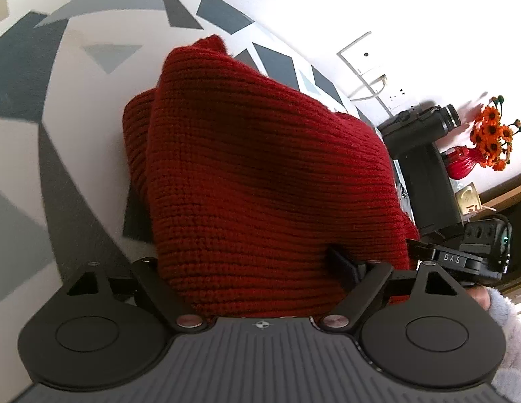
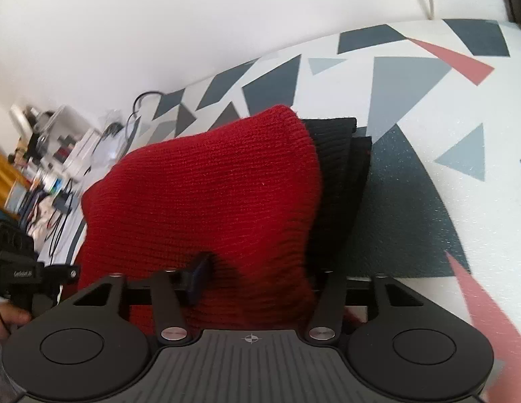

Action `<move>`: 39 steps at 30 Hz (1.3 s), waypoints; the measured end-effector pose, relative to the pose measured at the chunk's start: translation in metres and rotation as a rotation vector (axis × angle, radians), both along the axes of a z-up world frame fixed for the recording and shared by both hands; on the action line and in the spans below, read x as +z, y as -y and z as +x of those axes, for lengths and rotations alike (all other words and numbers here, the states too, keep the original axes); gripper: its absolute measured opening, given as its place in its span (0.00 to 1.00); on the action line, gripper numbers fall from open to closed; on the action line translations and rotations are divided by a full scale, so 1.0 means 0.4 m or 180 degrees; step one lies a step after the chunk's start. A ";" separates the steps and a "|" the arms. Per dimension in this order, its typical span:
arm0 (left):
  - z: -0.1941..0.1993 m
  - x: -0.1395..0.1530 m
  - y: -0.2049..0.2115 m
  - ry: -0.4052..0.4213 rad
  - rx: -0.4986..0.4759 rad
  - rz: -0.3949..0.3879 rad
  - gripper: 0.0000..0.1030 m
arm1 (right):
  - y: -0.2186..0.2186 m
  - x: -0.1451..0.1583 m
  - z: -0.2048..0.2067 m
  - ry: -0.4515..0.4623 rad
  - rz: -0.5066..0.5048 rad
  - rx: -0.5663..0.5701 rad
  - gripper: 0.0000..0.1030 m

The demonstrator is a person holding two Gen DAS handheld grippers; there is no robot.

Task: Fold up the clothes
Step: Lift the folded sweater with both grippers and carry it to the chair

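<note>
A red knitted garment (image 1: 260,168) hangs bunched in front of my left gripper (image 1: 253,268) and covers most of its fingers; one black fingertip (image 1: 344,265) pokes out at its lower right. The same red knit (image 2: 210,201) drapes over my right gripper (image 2: 257,278), where one dark finger (image 2: 196,275) shows. Both grippers appear shut on the cloth's near edge, side by side, holding it above the surface. Under the red knit lies a folded black garment (image 2: 337,168). My right gripper's body (image 1: 462,258) shows at the right of the left wrist view.
The surface is a white cover with grey, dark and pink triangles (image 2: 428,100). A black device (image 1: 421,154), a red vase of orange flowers (image 1: 475,147) and a wall socket (image 1: 371,67) stand to the right. Cables and clutter (image 2: 58,168) lie at the left edge.
</note>
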State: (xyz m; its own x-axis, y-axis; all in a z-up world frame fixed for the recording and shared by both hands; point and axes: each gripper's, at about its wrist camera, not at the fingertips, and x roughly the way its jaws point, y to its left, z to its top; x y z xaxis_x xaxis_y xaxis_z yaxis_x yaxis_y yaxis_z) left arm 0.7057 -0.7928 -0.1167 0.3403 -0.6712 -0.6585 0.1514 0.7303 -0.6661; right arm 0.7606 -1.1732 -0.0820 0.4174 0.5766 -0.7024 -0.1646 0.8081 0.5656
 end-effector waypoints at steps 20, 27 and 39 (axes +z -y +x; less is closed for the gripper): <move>-0.059 0.052 0.011 0.0264 0.0339 0.0218 0.52 | -0.005 0.014 -0.011 0.0091 0.0095 -0.0110 0.31; -0.170 0.149 0.047 0.0602 0.0458 0.0609 0.36 | 0.011 0.087 -0.105 0.0482 0.0175 -0.0158 0.26; -0.427 0.266 0.099 0.1015 0.1332 0.0750 0.29 | 0.043 0.238 -0.174 0.1157 0.0396 0.0605 0.25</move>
State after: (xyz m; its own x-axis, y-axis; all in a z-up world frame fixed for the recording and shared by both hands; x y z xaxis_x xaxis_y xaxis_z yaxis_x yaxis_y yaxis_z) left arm 0.5350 -0.8326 -0.0104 0.7515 -0.2844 -0.5953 -0.0156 0.8944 -0.4471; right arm 0.6908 -1.1904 0.0132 0.5032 0.7382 -0.4493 -0.5107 0.6734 0.5345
